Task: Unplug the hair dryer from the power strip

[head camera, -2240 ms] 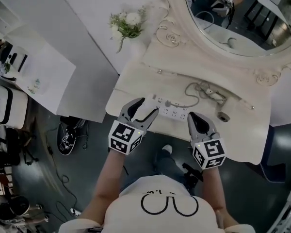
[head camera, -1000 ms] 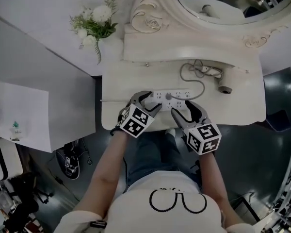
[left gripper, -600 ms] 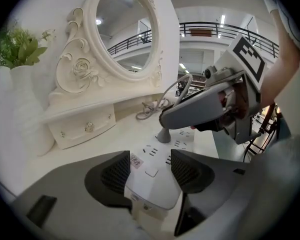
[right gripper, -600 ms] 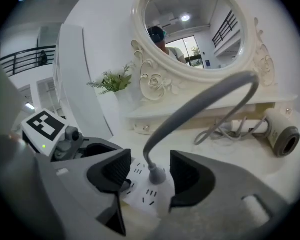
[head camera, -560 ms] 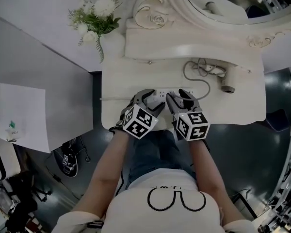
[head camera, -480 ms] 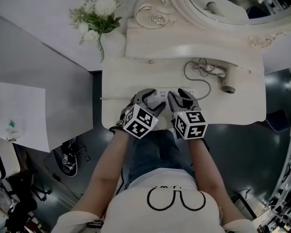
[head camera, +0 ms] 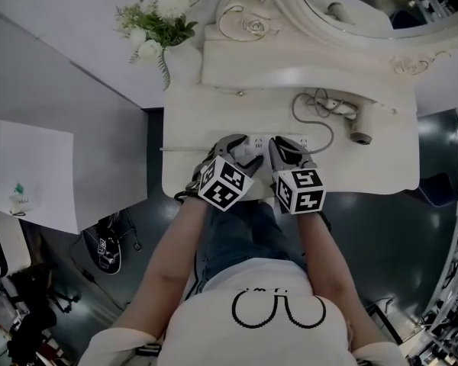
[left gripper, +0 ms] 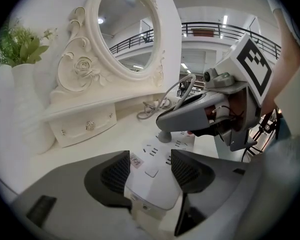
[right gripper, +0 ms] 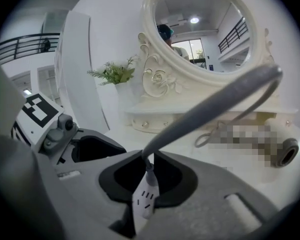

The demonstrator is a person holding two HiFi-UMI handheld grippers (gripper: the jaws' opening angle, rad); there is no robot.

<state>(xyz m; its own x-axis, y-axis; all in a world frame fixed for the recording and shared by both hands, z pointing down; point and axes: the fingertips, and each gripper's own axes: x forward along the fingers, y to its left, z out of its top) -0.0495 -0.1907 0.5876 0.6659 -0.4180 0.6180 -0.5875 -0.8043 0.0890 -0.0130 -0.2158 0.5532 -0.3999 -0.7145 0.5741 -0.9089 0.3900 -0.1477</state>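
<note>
A white power strip (head camera: 257, 144) lies near the front edge of the white dressing table (head camera: 366, 170). My left gripper (head camera: 240, 152) is shut on its left end; in the left gripper view the strip (left gripper: 150, 184) fills the gap between the pads (left gripper: 115, 174). My right gripper (head camera: 284, 148) has just been closing, and its jaws now pinch the hair dryer's grey plug (right gripper: 149, 176), which stands in the strip. The grey cable (right gripper: 210, 109) rises from the plug and loops (head camera: 326, 132) back to the hair dryer (head camera: 360, 130) at the table's right rear.
A vase of flowers (head camera: 162, 14) stands at the back left. An ornate oval mirror (head camera: 382, 6) sits above a small drawer shelf (head camera: 290, 75). The table's front edge lies just under both grippers. A lower white desk (head camera: 30, 166) stands to the left.
My right gripper moved left and forward from the table's front edge to the strip, and its jaws closed round the plug. My left gripper stayed on the strip's end.
</note>
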